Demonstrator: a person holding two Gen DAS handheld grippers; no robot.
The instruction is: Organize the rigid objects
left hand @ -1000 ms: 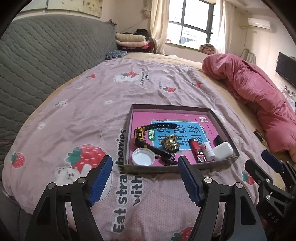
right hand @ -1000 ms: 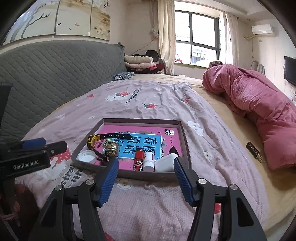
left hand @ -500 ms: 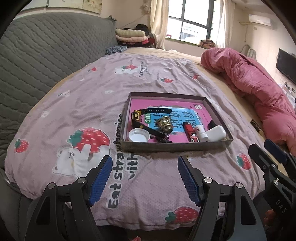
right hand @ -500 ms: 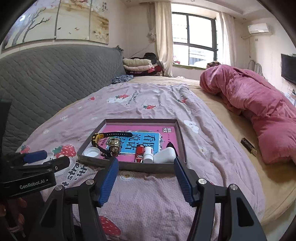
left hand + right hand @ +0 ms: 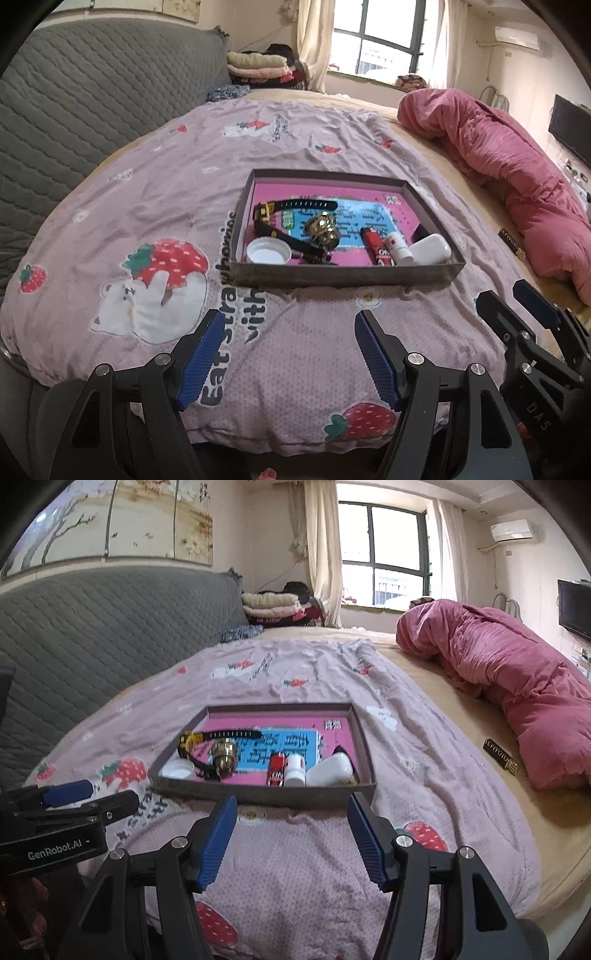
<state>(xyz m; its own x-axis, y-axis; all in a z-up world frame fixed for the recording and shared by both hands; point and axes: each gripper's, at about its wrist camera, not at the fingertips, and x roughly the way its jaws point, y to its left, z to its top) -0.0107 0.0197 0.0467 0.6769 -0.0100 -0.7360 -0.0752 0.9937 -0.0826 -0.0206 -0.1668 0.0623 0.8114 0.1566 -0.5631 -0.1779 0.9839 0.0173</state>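
Both claws — left claw [image 5: 288,354], right claw [image 5: 291,834] — hover spread, empty, angled down before the tray [image 5: 343,275].

Right tongs [image 5: 291,805] gape empty before the tray [image 5: 258,795]; its small items look slightly blurred.

We saw home bedroom: bed [image 5: 461,746] under strawberry-print quilt [image 5: 155,206], grey padded headboard [image 5: 110,627], pink duvet [image 5: 517,686], curtained window [image 5: 384,554], wall air conditioner [image 5: 513,530].

Tray [image 5: 343,275] on the bedspread [image 5: 166,192], cap [image 5: 268,251] at its left end (case [image 5: 430,248] at right), quilt [image 5: 517,177] far right.
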